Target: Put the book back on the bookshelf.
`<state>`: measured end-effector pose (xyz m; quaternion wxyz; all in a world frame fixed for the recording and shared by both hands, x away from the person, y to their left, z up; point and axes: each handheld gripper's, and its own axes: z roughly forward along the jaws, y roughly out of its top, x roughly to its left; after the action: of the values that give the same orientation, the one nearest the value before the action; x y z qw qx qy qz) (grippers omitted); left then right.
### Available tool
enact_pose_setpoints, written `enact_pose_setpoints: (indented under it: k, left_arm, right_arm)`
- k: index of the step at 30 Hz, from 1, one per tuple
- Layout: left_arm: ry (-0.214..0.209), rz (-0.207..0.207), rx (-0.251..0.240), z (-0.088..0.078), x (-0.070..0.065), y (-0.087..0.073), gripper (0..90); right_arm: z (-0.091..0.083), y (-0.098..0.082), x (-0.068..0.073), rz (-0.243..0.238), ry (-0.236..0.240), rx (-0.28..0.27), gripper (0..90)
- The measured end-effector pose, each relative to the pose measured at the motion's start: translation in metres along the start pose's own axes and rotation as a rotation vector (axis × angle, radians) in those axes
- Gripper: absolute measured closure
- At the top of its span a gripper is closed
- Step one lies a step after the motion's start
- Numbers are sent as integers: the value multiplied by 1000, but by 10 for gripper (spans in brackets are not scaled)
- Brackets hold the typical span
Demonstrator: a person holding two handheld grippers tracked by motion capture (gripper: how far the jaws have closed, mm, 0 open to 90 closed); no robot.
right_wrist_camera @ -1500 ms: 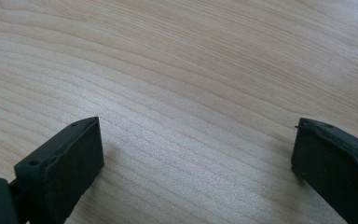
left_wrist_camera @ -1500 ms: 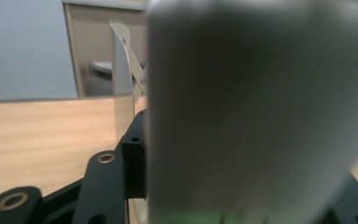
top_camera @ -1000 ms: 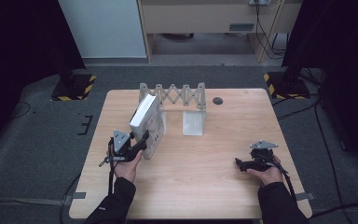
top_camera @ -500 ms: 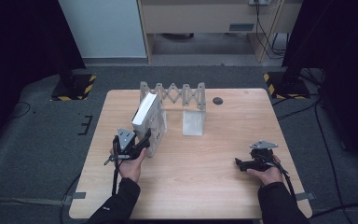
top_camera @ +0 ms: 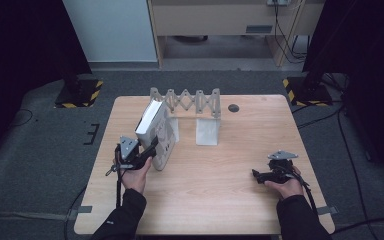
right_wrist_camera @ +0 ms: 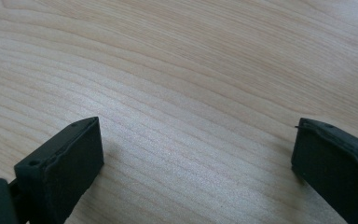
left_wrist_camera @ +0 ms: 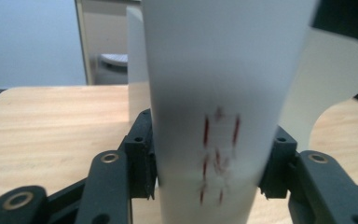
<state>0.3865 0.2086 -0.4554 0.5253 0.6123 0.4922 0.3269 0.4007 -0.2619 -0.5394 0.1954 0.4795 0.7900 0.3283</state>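
- On the left half of the wooden surface, a white book is seen tilted, its lower edge resting on the wood and its top leaning away from the left gripper.
- The left gripper's jaws are clamped on the book's spine, one pad on each cover, as seen in the left gripper view, where the book carries blurred red markings; the jaws have just been easing open slightly, with the book between them and the pads pressing on it.
- A white bookend is seen standing upright just right of the book, apart from it; a second white plate is seen directly behind the book.
- A grey expanding rack is set along the far edge, behind book and bookend.
- The right gripper is held low over the near right part of the surface, well apart from the book; its jaws are spread wide, with bare wood between them.
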Motion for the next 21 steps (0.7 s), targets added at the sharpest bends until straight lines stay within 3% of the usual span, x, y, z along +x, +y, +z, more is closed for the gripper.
enact_pose_setpoints:
  k: [8,14,17,21]
  left_arm:
    - [-12,-8,-17,17,-5,6,462]
    - [14,1,23,18,-7,12,506]
    - [13,-22,41,17,-4,15,515]
    - [7,-92,57,13,5,24,521]
  right_arm:
    - [0,0,0,-1,2,3,25]
    - [0,0,0,-2,4,3,25]
    - [0,0,0,-3,5,3,25]
    - [0,1,0,2,7,3,24]
